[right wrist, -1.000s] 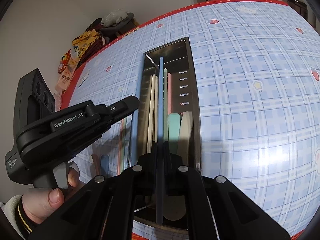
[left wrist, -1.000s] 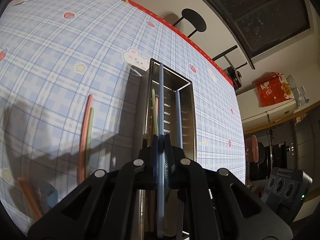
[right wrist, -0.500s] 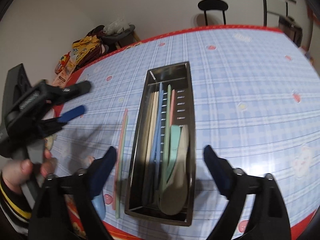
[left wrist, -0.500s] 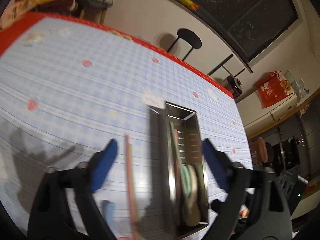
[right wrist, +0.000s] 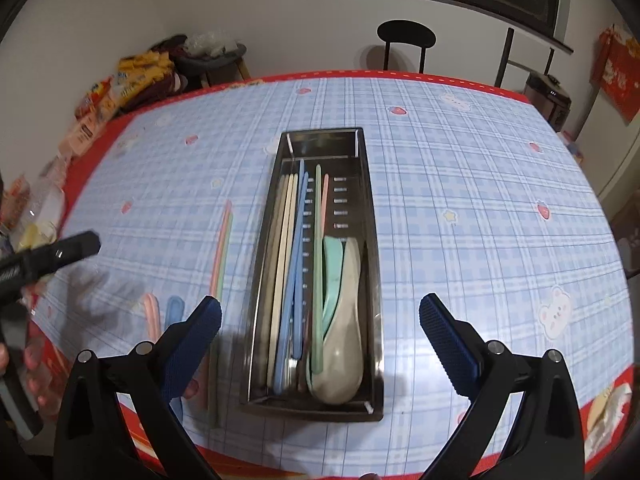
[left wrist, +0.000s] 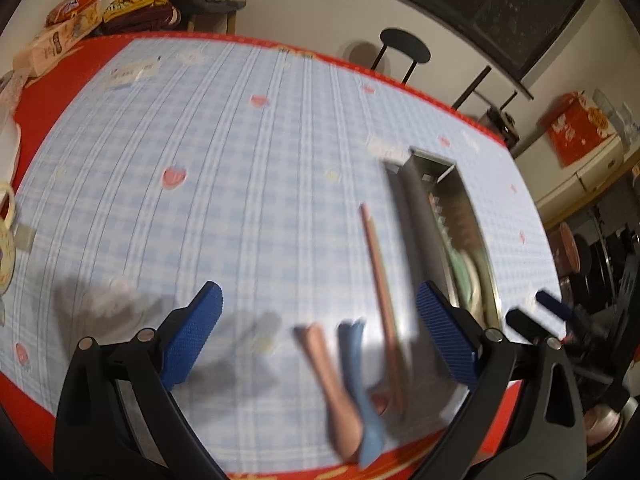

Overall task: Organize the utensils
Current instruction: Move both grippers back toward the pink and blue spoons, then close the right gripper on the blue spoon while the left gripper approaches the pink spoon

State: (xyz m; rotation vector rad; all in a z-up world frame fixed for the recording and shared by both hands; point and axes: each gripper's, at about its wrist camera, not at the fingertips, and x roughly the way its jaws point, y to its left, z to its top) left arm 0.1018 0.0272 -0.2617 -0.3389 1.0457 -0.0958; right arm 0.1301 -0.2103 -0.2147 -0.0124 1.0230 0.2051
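While both of my tools hang wide open with nothing between their blue pads, the blue chopstick they shared a second ago is no longer held. My right tool hovers over the near end of the steel utensil tray, its jaws having just sprung apart. My left tool has done the same and has swung away to the left, so it now looks down at the desk beside the tray.

Nearest to me in the tray, a cream spoon lies over a mint green spoon at the right side. Running away from me along the tray floor are cream chopsticks, two blue chopsticks side by side, one green chopstick and one pink chopstick. I judge the blue pair is now complete in the tray.

Left of the tray, still loose on the checked cloth, a pink spoon and a blue spoon lie close to the near desk edge, just under my left tool. Slightly farther off, a pink chopstick and a green one lie together, parallel to the tray.

Those four pieces look like the remaining work, and my left tool seems best placed to start on them. At the far side stands a black stool.
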